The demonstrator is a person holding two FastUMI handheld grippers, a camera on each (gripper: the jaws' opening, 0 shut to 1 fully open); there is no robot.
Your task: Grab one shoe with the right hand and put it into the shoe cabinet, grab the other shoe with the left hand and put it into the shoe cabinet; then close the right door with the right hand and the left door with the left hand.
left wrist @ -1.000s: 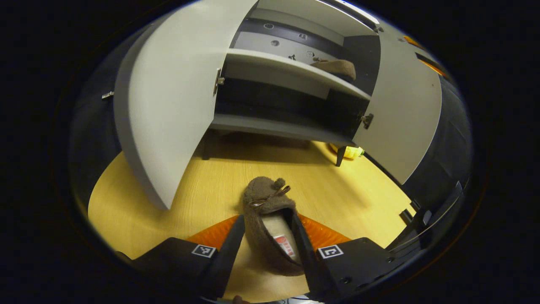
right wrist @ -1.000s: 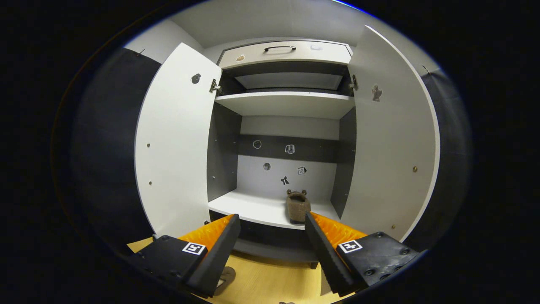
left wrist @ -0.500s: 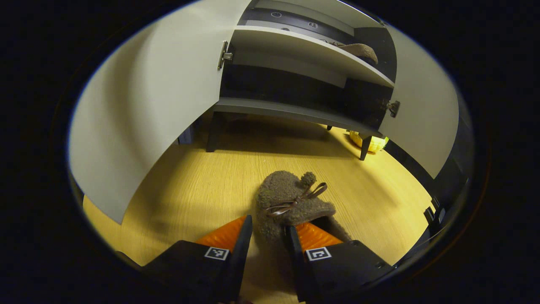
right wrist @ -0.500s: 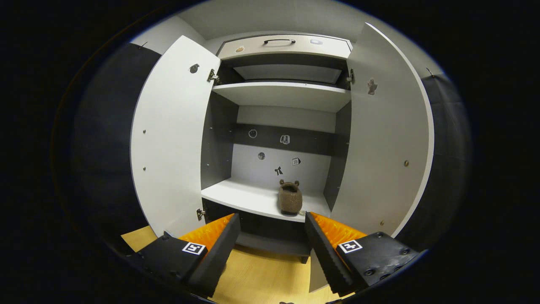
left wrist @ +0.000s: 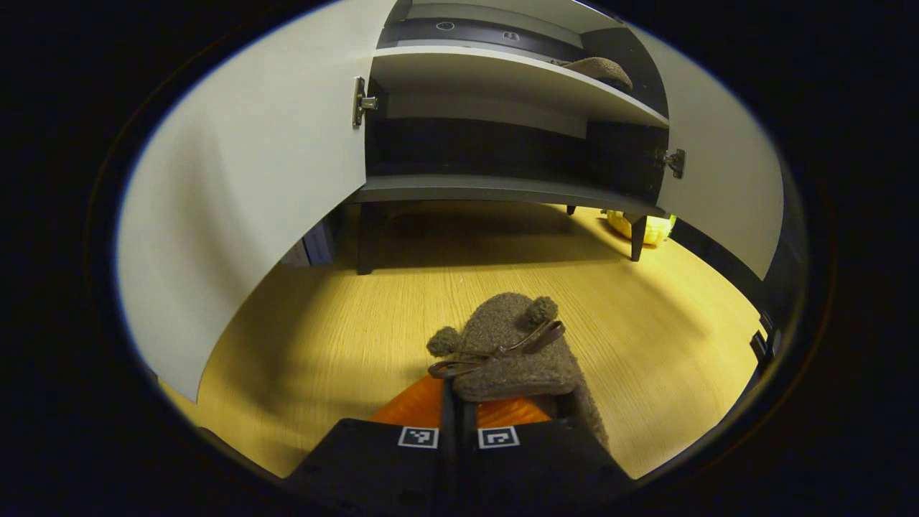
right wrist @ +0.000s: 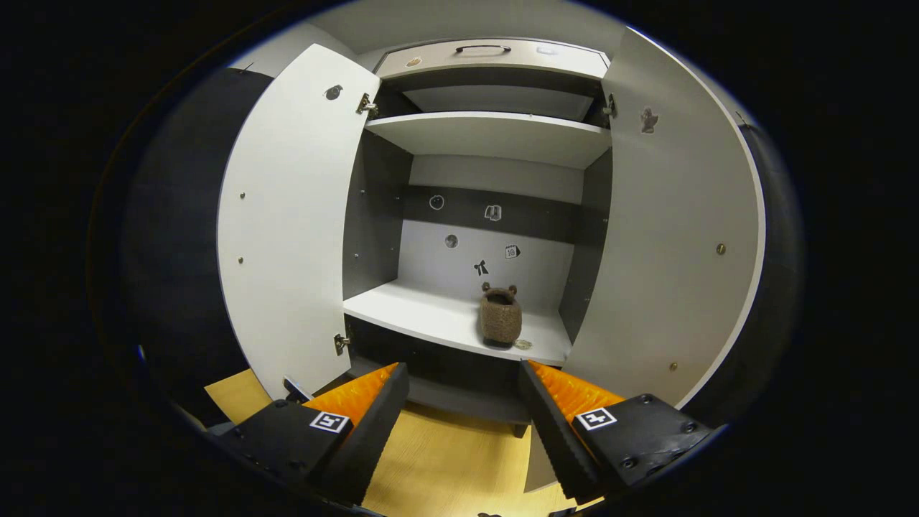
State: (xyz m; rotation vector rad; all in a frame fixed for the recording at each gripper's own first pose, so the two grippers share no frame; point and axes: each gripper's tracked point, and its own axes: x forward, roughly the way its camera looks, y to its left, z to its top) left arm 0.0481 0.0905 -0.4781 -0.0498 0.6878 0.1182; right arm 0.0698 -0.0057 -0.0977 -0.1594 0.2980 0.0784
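In the left gripper view, the left gripper is sitting low over the wooden floor with its two fingers drawn tightly together, pinching the near edge of a brown fuzzy shoe. The shoe is lying directly ahead of the fingertips, toe pointing away toward the shoe cabinet, its pompoms and ribbon bow facing up. Whether the sole is touching the floor or is just clear of it cannot be told. Beyond it, the cabinet is standing on dark legs with both doors swung wide: the left door is filling the near left and the right door is angling off at the far right. A yellow object is lying on the floor by the cabinet's right leg.

In the right gripper view, the right gripper is hovering in front of the cabinet with its fingers spread wide apart and nothing between them. The other shoe is resting well ahead of it on the white shelf, toward the right side of that compartment, apart from the gripper.
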